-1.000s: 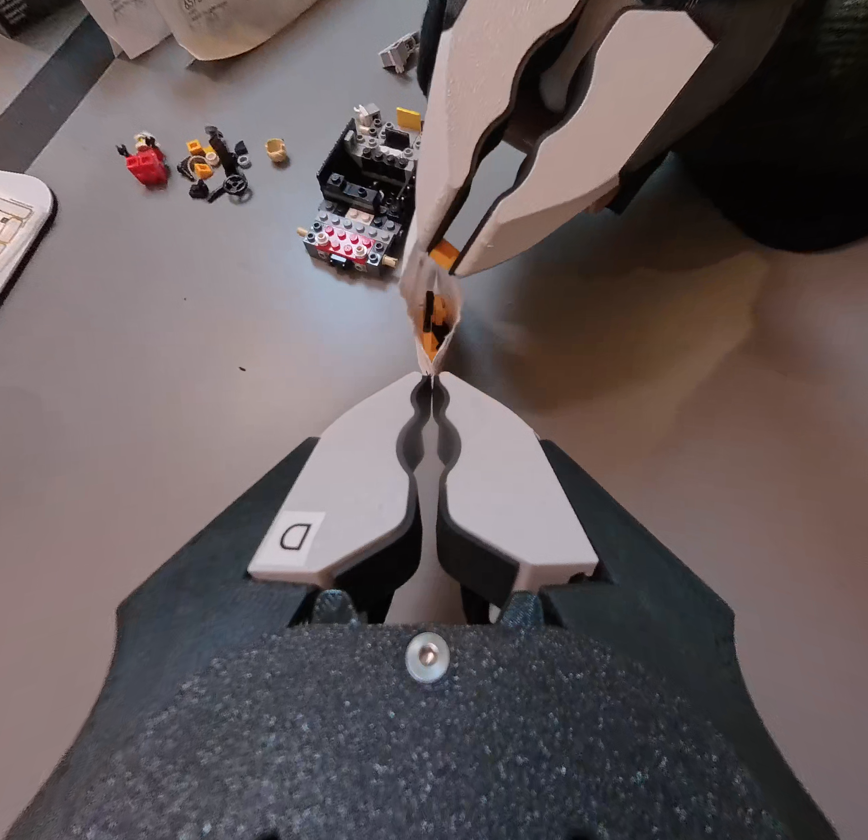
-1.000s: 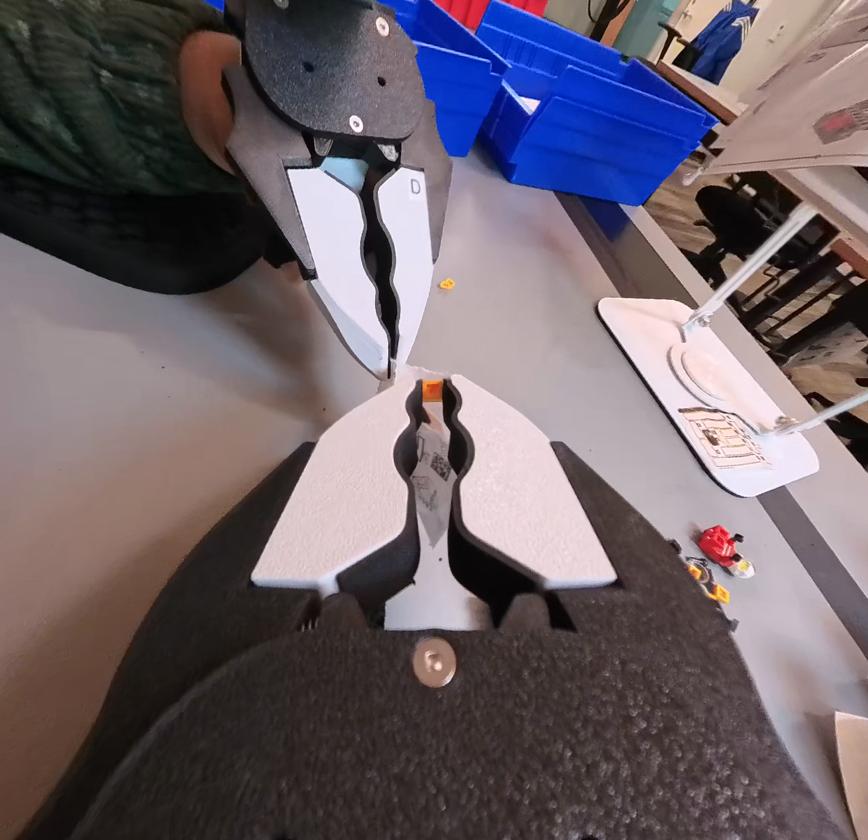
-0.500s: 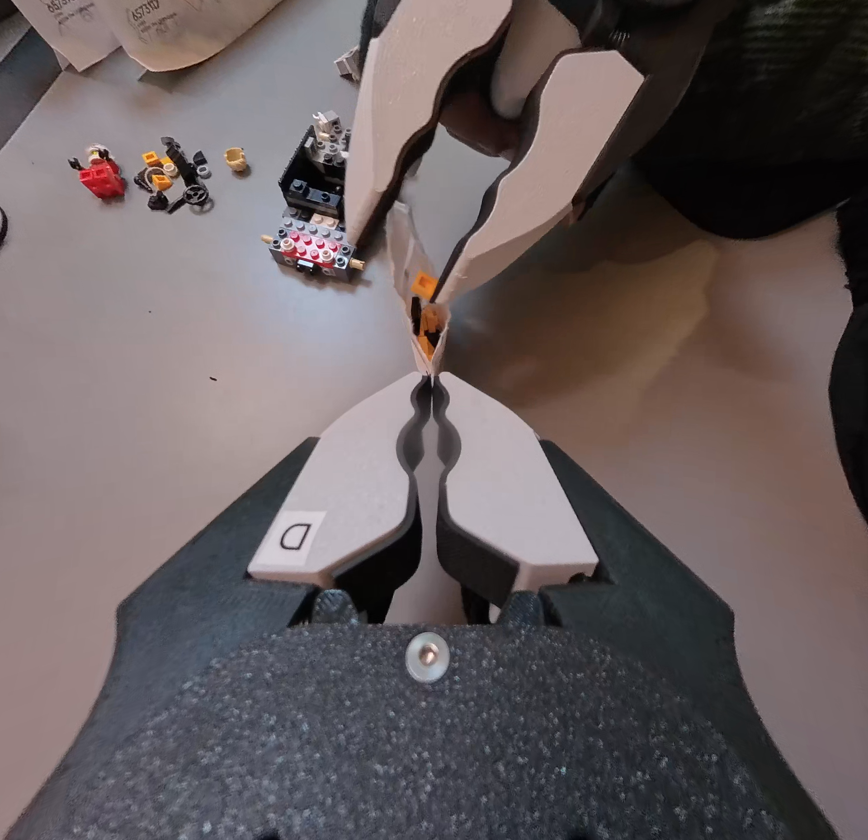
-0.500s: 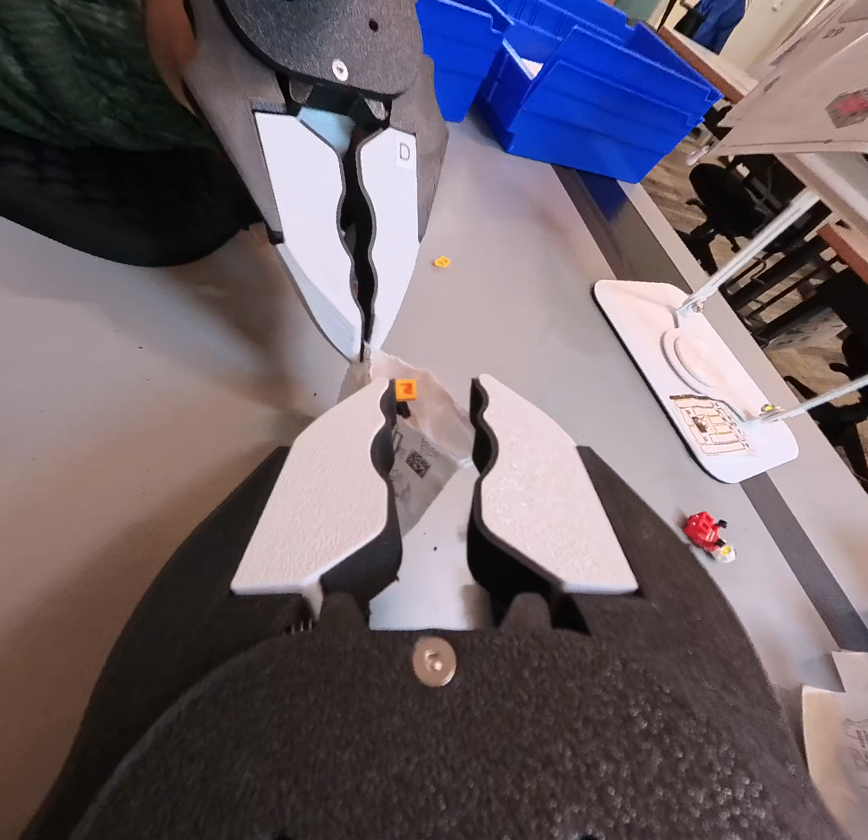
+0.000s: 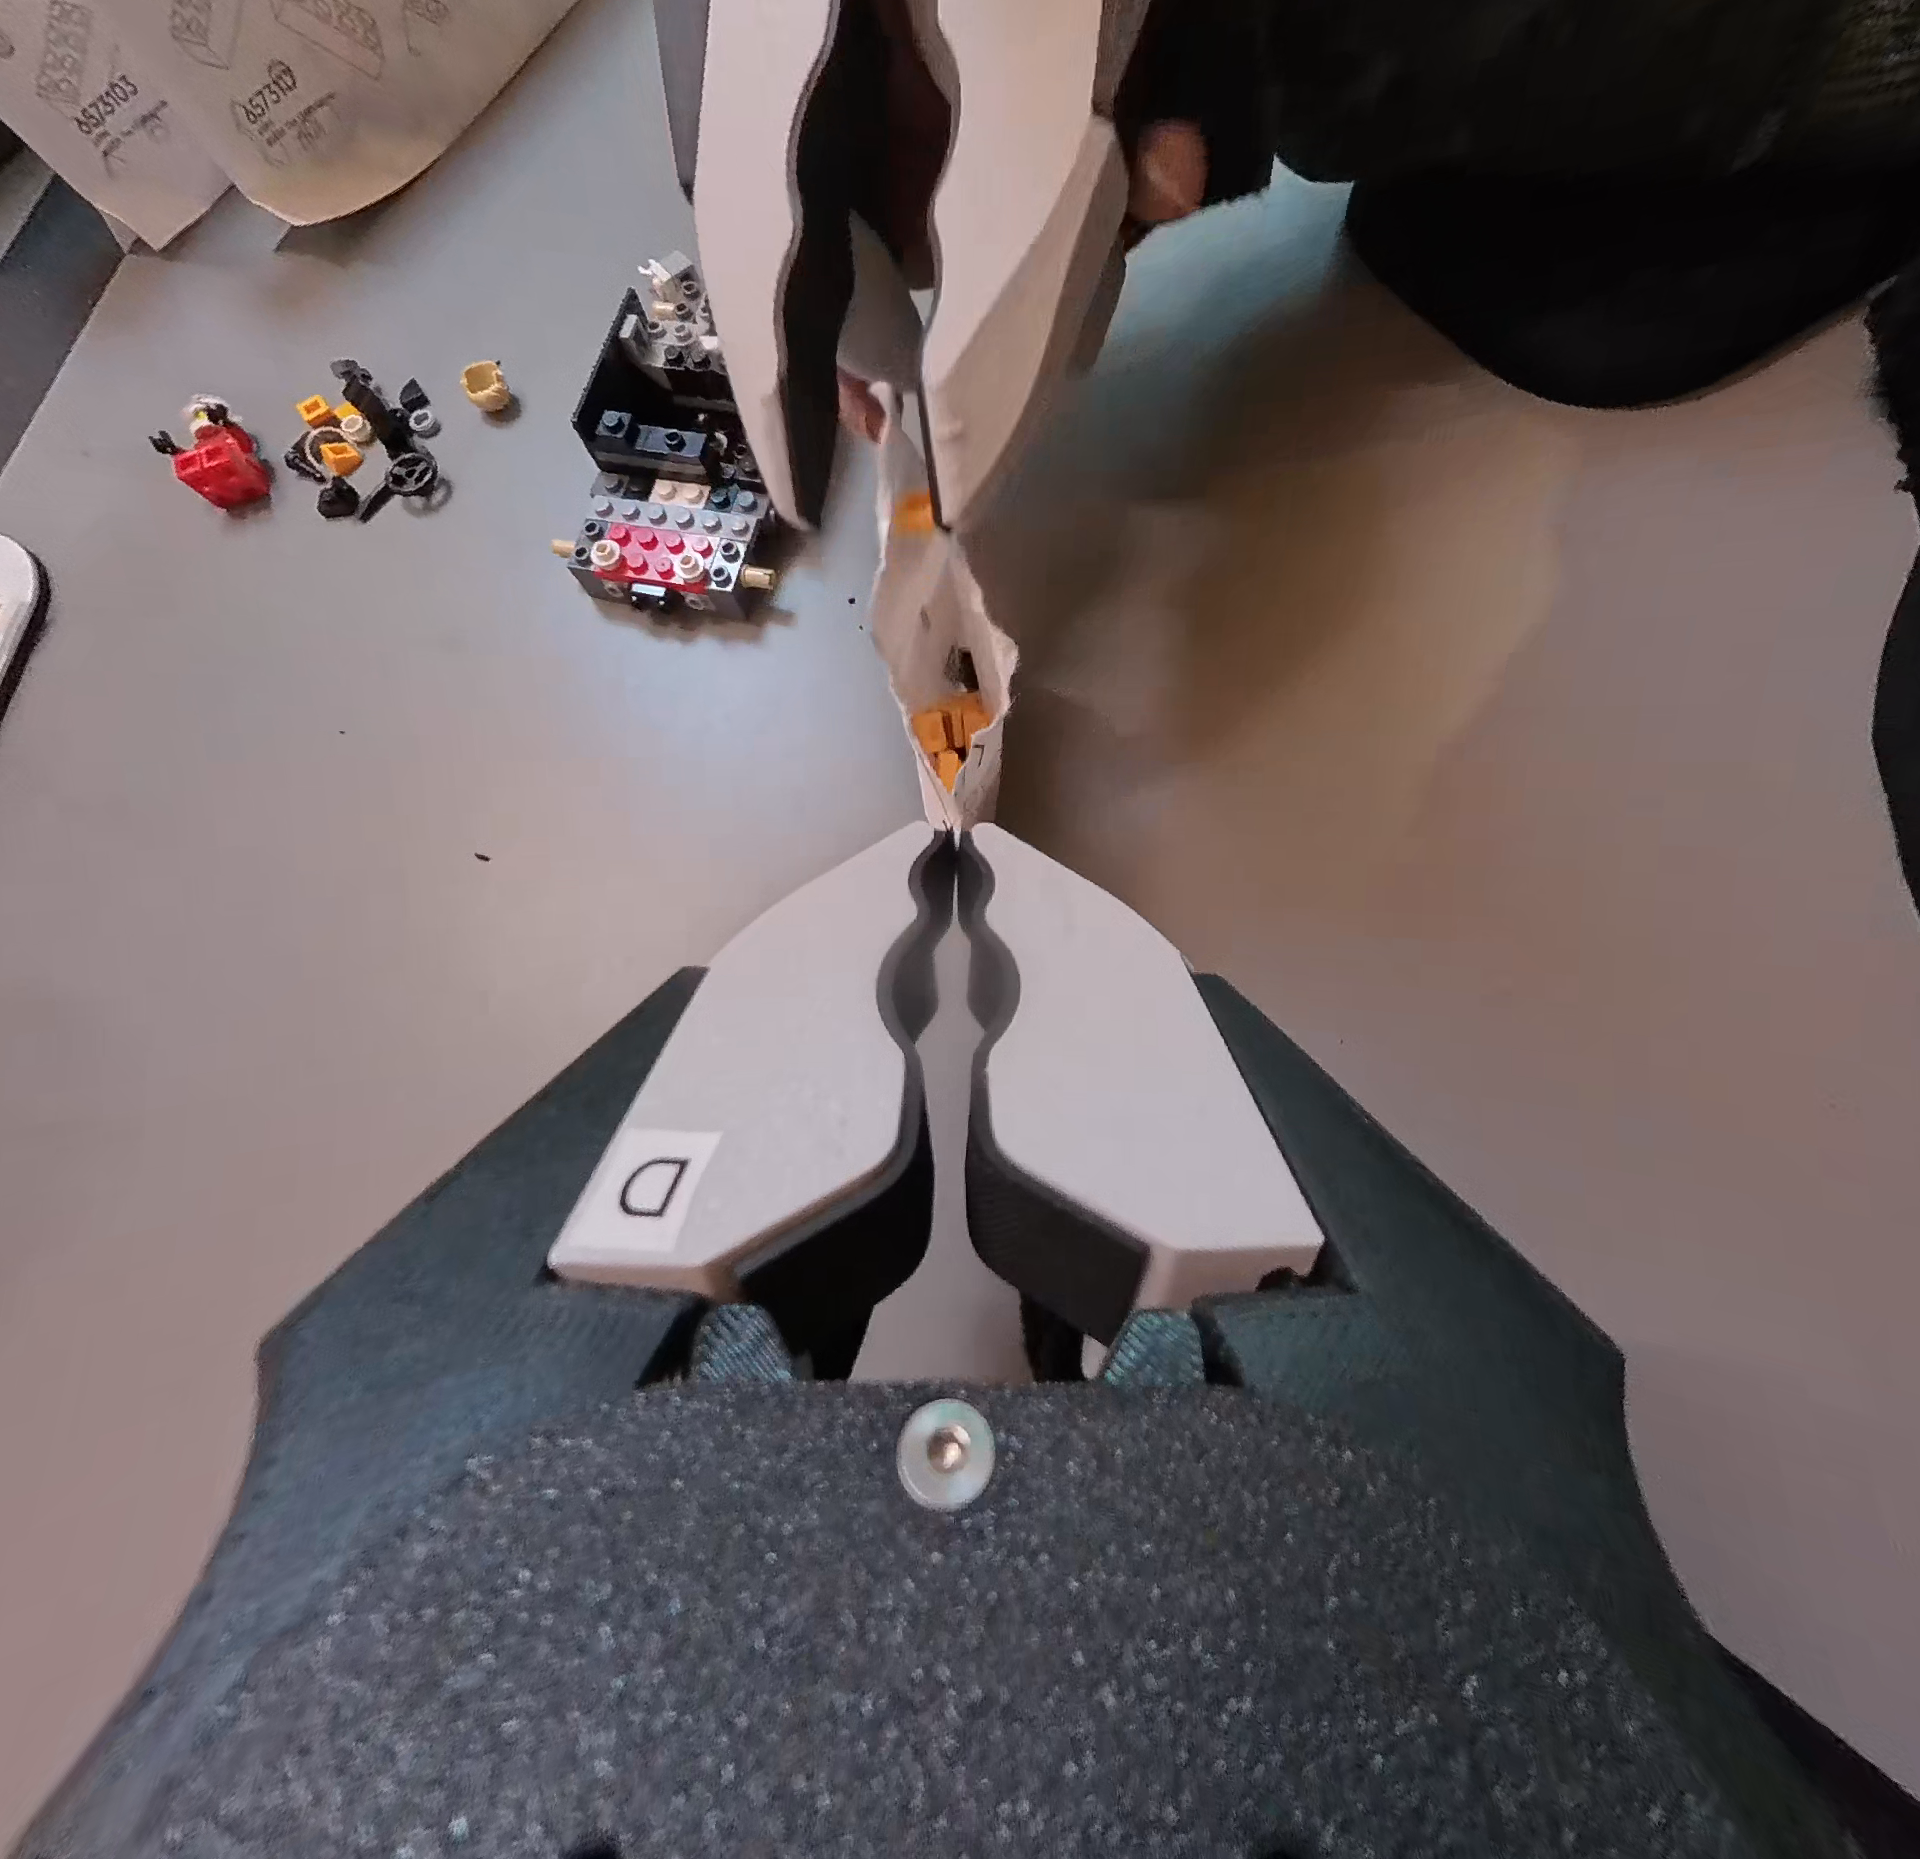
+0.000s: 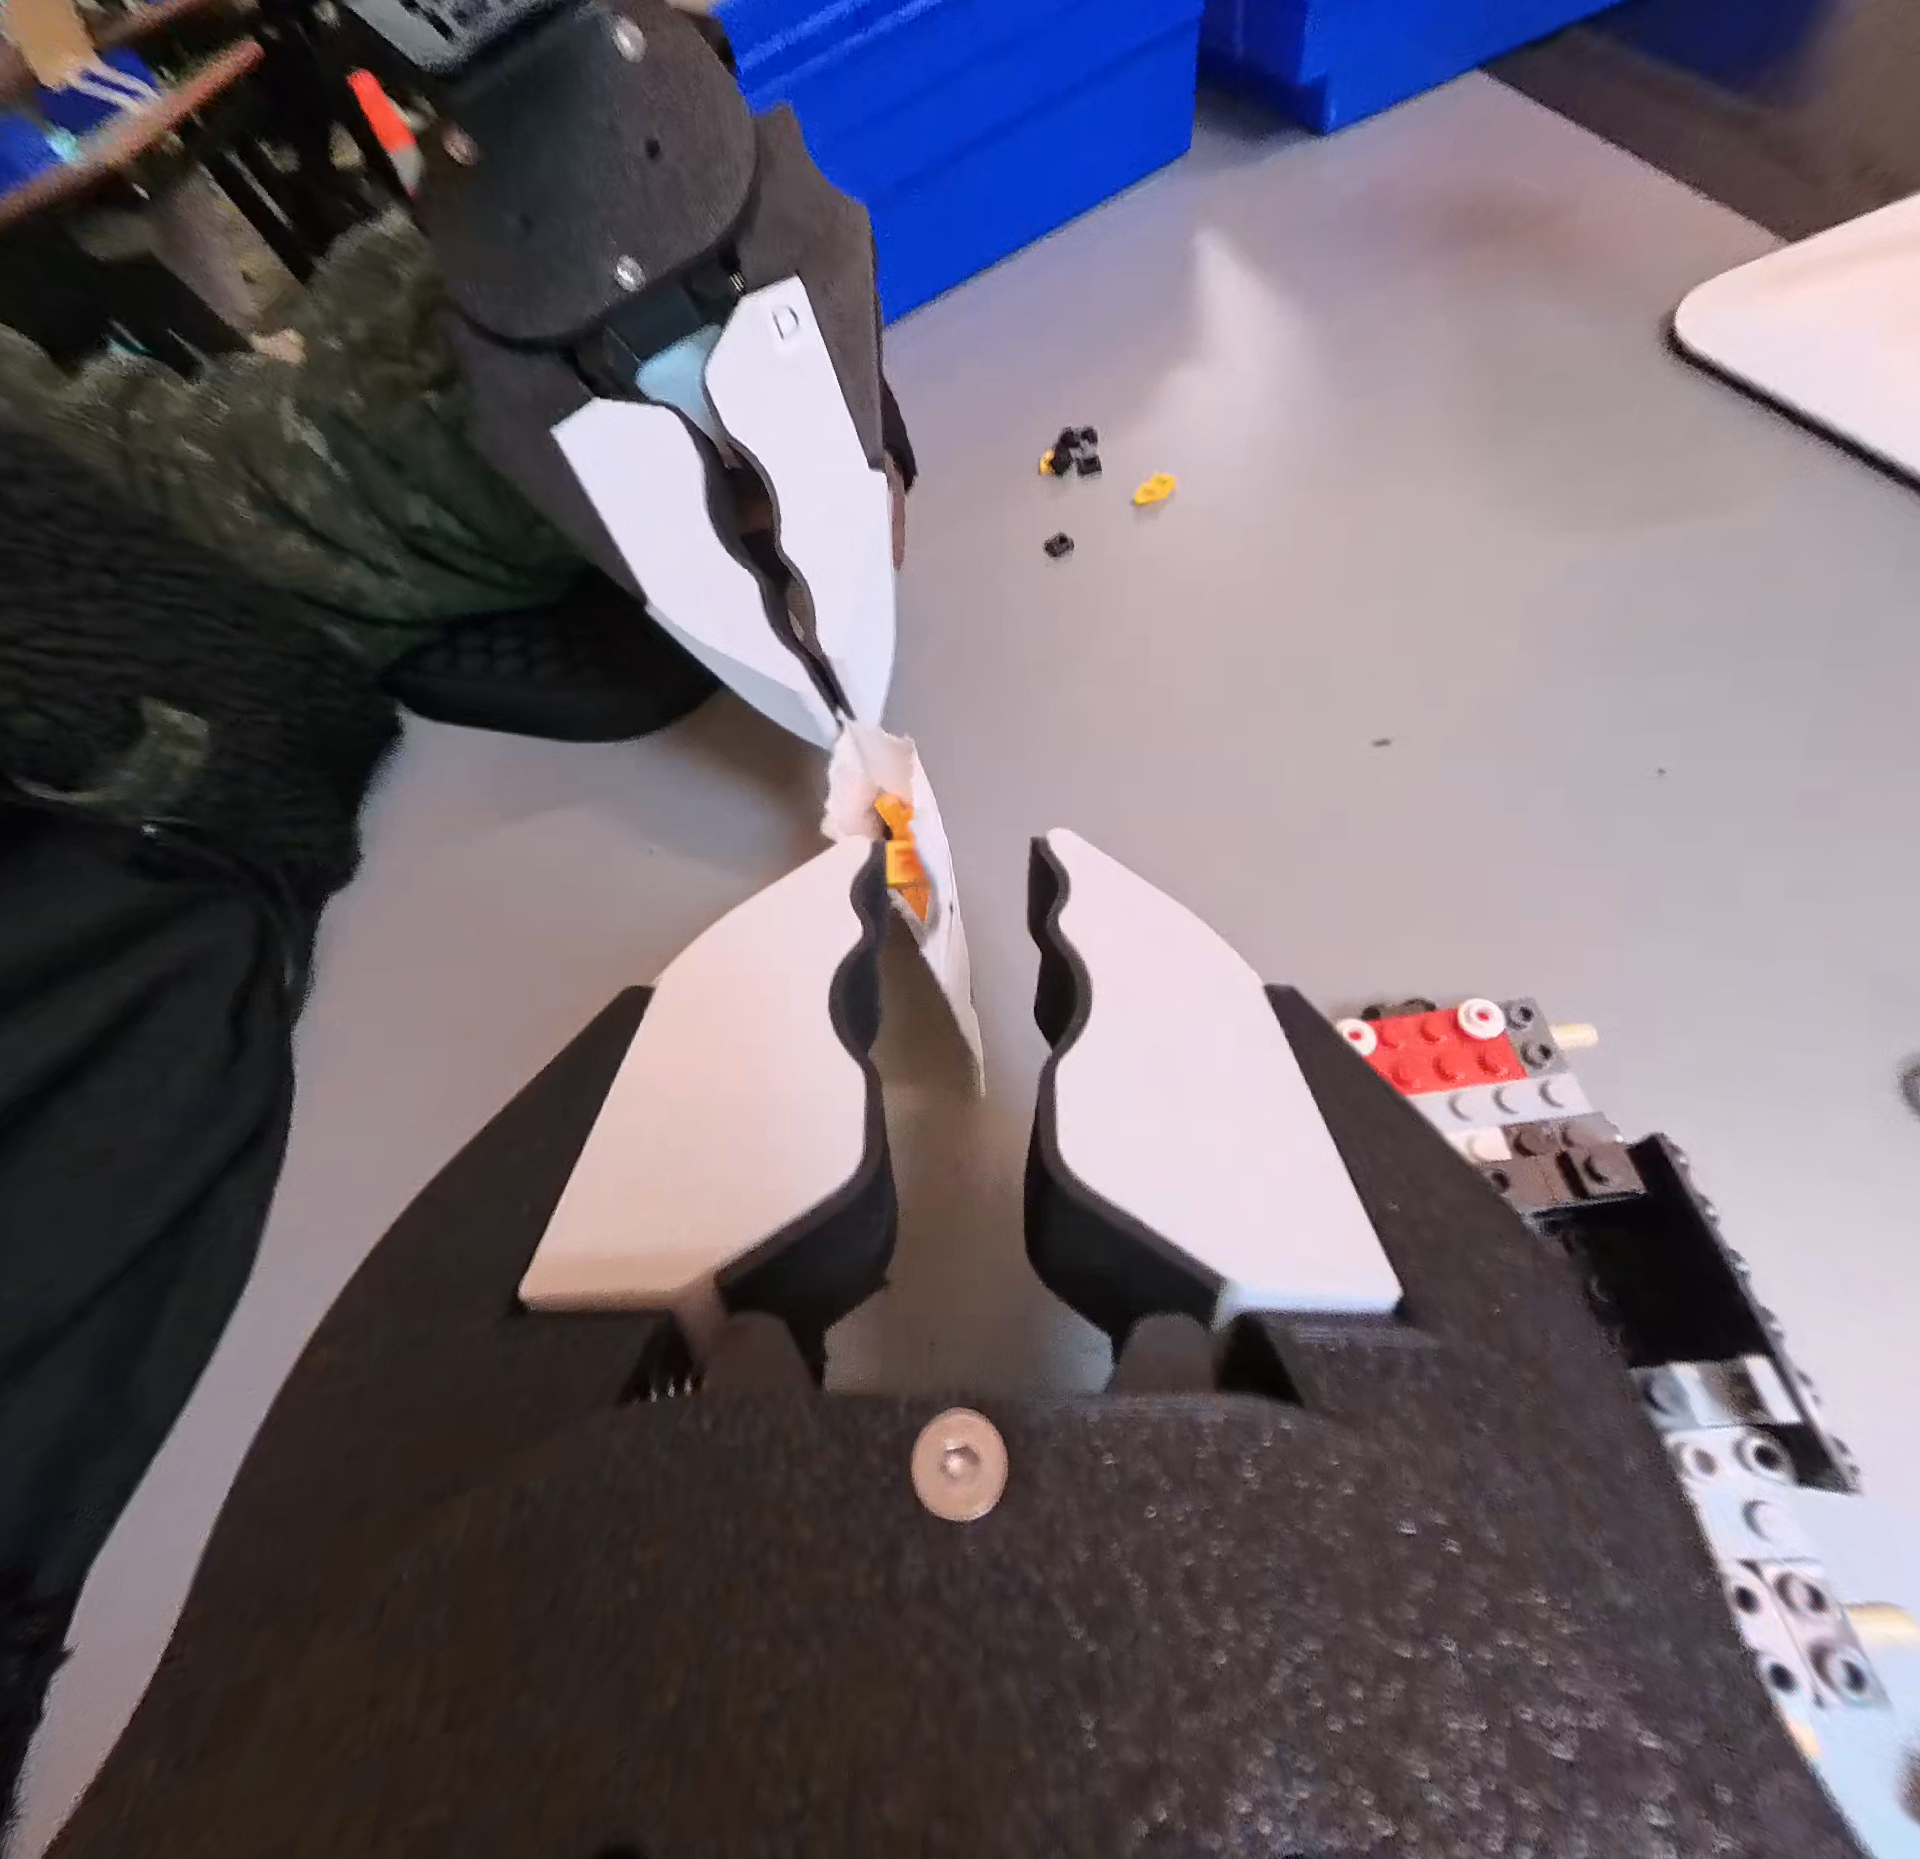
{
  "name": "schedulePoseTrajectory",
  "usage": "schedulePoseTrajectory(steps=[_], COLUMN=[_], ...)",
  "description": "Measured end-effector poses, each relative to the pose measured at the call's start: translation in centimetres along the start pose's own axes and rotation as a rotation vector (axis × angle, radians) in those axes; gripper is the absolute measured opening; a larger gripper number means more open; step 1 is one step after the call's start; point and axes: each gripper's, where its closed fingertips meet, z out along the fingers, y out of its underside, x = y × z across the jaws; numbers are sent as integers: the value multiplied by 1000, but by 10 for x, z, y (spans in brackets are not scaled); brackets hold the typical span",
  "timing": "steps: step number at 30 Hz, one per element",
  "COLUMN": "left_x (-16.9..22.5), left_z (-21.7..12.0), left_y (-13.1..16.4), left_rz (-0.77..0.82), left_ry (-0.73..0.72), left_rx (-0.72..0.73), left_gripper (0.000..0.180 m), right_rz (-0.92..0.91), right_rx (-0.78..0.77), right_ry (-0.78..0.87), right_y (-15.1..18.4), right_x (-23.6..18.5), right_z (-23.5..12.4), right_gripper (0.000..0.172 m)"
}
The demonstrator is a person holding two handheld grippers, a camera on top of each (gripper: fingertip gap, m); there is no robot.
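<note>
Fingers of the left gripper are pressed together on the corner of one small white paper bag. The bag is torn open, and a few orange bricks show inside. The right gripper hangs over the bag's far end. One half-built brick car and a heap of little loose parts sit on the grey surface. Two printed paper sheets lie far back.

From the right wrist view, the right gripper's two fingers stand apart. The paper bag hangs between them, against the left finger only. Two blue bins stand behind.
</note>
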Motion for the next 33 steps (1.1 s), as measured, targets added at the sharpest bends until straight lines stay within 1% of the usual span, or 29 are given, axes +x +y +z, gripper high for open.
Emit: schedulePoseTrajectory(steps=[4, 9, 12, 15, 19, 23, 26, 29, 33], left_x=[-4, -2, 5, 11, 17, 14, 11, 5, 0], left_z=[-2, -2, 0, 0, -1, -2, -4, -7, -10], left_y=[2, 1, -1, 0, 1, 1, 3, 5, 8], left_rz=[-9, -3, 48, 82, 125, 100, 69, 24, -23], left_ry=[-8, 3, 24, 44, 61, 55, 57, 60, 61], left_rx=[1, 10, 16, 13, 5, 9, 11, 21, 27], left_gripper=[0, 0, 0, 0, 0, 0, 0, 0, 0], right_rz=[-58, -52, -21, 33, 119, 123, 63, -82, -179], right_rx=[71, 41, 15, -32, 44, 135, 128, 66, -9], right_ry=[-22, -58, -80, -63, -88, -106, -131, -130, -143], right_y=[-13, -5, 1, 10, 0, -16, -16, -8, 2], right_x=[-5, -12, -18, -13, -5, -4, -12, -21, -33], right_z=[-12, 1, 14, 19, 5, -9, -11, -10, -5], right_gripper=[26, 27, 27, 24, 18, 17, 21, 28, 36])
